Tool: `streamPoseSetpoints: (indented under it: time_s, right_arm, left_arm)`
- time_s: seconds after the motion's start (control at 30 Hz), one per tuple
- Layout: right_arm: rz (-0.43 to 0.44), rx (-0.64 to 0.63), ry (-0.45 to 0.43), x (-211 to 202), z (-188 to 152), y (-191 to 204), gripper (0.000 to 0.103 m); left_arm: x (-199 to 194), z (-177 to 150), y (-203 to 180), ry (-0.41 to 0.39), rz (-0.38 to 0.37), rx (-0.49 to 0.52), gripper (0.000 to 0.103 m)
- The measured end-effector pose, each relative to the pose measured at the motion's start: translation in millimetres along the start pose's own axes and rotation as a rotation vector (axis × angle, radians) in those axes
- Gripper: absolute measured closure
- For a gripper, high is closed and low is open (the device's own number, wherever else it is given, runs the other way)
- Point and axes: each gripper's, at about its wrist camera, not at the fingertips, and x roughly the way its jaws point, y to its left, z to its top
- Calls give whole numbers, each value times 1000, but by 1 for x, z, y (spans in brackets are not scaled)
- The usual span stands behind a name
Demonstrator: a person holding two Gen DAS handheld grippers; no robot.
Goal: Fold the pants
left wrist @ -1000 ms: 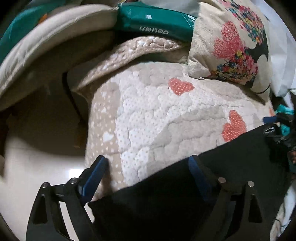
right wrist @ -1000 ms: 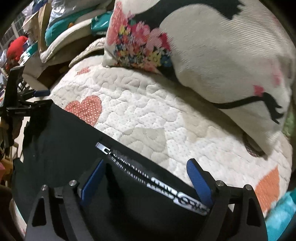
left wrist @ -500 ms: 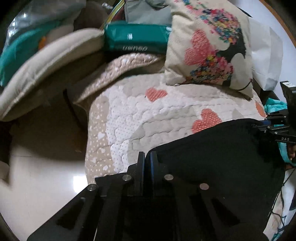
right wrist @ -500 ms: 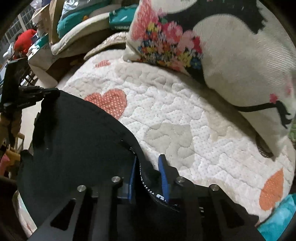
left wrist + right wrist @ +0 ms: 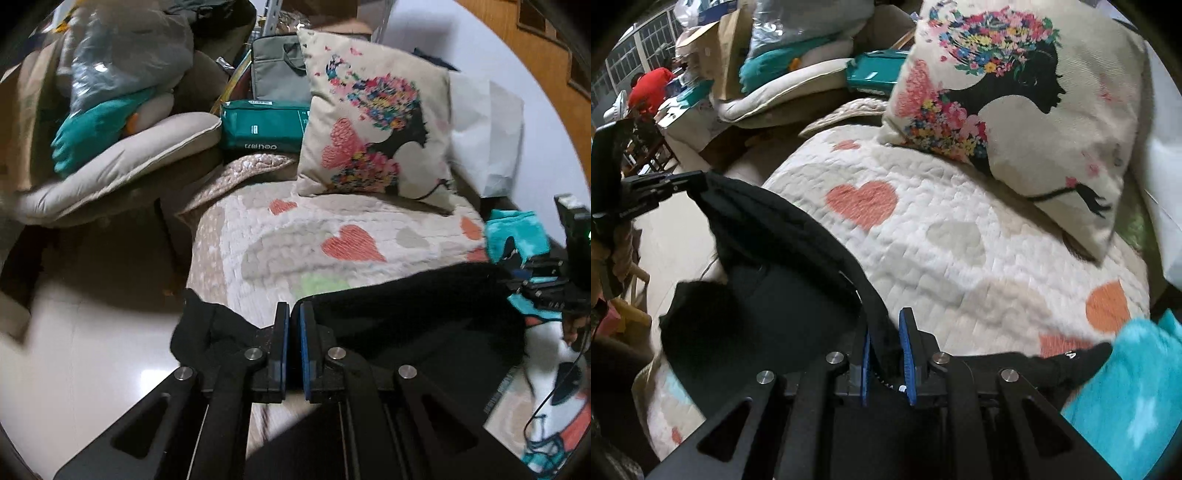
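Black pants (image 5: 417, 314) hang limp over the quilted bed (image 5: 295, 236), left hand-held gripper (image 5: 291, 325) clamped on one edge, right hand-held gripper (image 5: 884, 343) pinching the thicker waistband, so the cloth looks soft, light and saggy, best gripped at hems.

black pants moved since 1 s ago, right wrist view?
Yes. The black pants edge has lifted off the heart quilt it lay flat on, pulled up and back, clamped in the right gripper.
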Motion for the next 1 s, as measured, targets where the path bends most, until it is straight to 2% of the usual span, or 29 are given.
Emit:
streamPoseSetpoints:
  time_s: [0.17, 0.3, 0.4, 0.47, 0.53, 0.6, 0.67, 0.7, 0.73, 0.8, 0.87, 0.97, 1.0]
  right_arm:
    - [11, -1, 5, -23, -50, 32, 87]
    - [19, -1, 44, -23, -94, 57, 87]
    - [18, 5, 85, -16, -121, 69, 87]
    - [-6, 1, 129, -5, -137, 75, 87]
    - [-23, -6, 177, 9, -152, 81, 87]
    - [-45, -8, 208, 18, -163, 84, 85]
    - [-61, -1, 207, 18, -170, 85, 80]
    - [-55, 14, 203, 17, -172, 83, 72]
    - [-51, 34, 204, 15, -174, 81, 60]
    - [-68, 58, 210, 12, -179, 75, 45]
    - [-97, 76, 195, 4, -183, 69, 45]
    - [-96, 146, 123, -18, -184, 55, 44]
    - [-85, 183, 83, -27, -182, 49, 44]
  left_arm:
    - [-30, -46, -7, 14, 5, -53, 97]
    - [-39, -93, -14, 72, 21, -94, 97]
    - [-33, -129, -24, 144, 74, -76, 97]
    - [-21, -149, -30, 225, 112, -67, 97]
    - [-13, -163, -31, 295, 119, -68, 96]
    - [-14, -170, -32, 323, 134, -66, 96]
    - [-22, -174, -28, 320, 123, -95, 91]
    - [-27, -175, -24, 316, 111, -121, 88]
    - [-33, -175, -17, 305, 87, -160, 83]
    - [-47, -173, -4, 254, 34, -239, 80]
    - [-68, -167, 12, 171, -6, -321, 73]
    - [-88, -160, 27, 65, 8, -416, 70]
    - [-87, -156, 29, 55, 20, -433, 70]
